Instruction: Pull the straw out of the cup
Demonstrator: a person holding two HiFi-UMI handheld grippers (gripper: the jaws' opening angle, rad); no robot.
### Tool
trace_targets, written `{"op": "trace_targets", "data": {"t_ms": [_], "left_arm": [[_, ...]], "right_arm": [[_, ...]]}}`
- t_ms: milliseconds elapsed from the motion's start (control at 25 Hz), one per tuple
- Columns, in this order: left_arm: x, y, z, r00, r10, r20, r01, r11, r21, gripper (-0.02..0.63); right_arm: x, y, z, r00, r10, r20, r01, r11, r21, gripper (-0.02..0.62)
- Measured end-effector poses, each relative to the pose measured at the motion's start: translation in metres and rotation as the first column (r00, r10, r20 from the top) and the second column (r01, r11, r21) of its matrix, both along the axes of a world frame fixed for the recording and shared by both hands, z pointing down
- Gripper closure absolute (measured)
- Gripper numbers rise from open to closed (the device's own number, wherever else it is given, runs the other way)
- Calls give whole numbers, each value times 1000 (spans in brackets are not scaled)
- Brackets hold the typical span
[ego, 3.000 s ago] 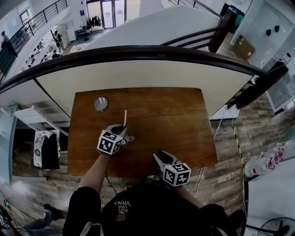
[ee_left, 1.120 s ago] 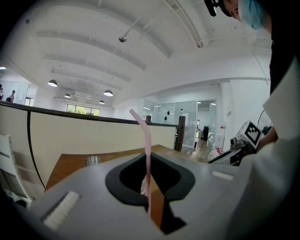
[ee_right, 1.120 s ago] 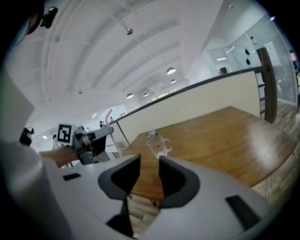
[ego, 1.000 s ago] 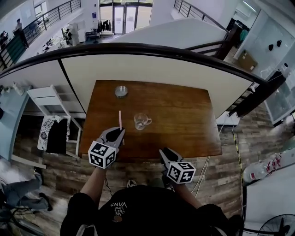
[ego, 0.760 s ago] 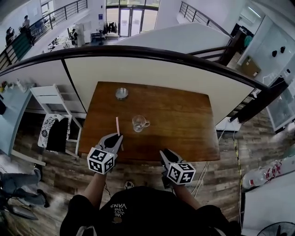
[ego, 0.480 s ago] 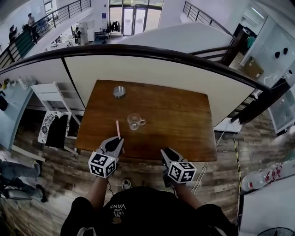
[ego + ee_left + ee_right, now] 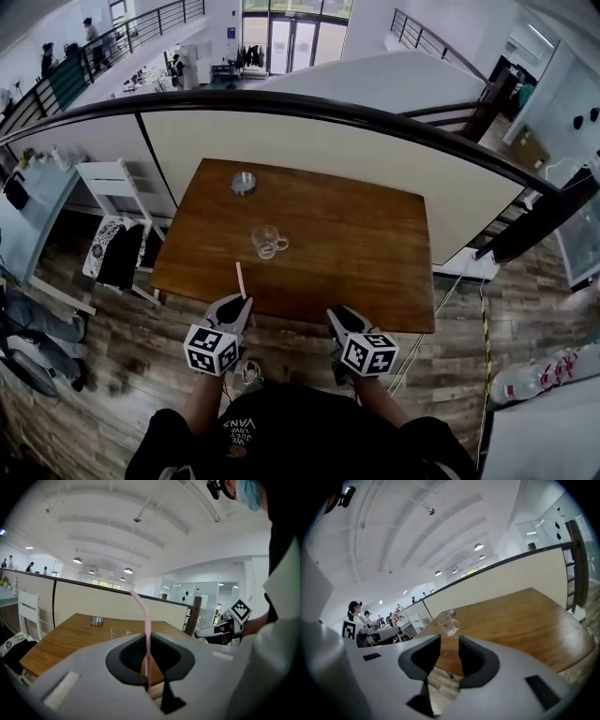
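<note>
Since a second ago, the left tool (image 7: pixel 238 304) has been drawn back; the straw (image 7: pixel 241 279) is pinched in it, clear of the cup (image 7: pixel 265 242) ahead; the right tool (image 7: pixel 337 316) is spread, empty; extraction is judged done.

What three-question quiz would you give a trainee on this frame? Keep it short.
1. True or false: the pink plastic straw stands in the clear glass cup.
2. Which holds the straw? A: left gripper; B: right gripper.
3. Fill in: the right gripper's jaws are ___.
Key: 1 false, the straw is out of the cup; 2 A; 3 open, with nothing between them.
</note>
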State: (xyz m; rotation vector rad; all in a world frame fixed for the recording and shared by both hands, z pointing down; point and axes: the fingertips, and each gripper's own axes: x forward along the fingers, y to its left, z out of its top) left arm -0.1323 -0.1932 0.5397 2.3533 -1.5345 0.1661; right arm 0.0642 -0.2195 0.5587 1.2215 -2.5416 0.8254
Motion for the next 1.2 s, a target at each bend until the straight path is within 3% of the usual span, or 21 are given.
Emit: {"op": "trace_targets", "data": {"t_ms": [440, 800, 960, 1200], "left_arm": [[38, 52, 15, 997, -72, -24, 71, 997, -31, 569], [64, 76, 22, 997, -71, -18, 70, 997, -32, 569], [70, 83, 25, 997, -80, -18, 79, 996, -41, 569], [72, 88, 27, 997, -81, -21, 80, 996, -40, 569]], "right_arm": [[27, 36, 12, 997, -78, -7, 78, 997, -16, 474], [44, 63, 26, 992, -122, -24, 121, 992, -43, 543], [48, 69, 28, 988, -147, -52, 145, 989, -43, 578], [45, 78, 30, 968, -200, -152, 200, 980, -18, 583]]}}
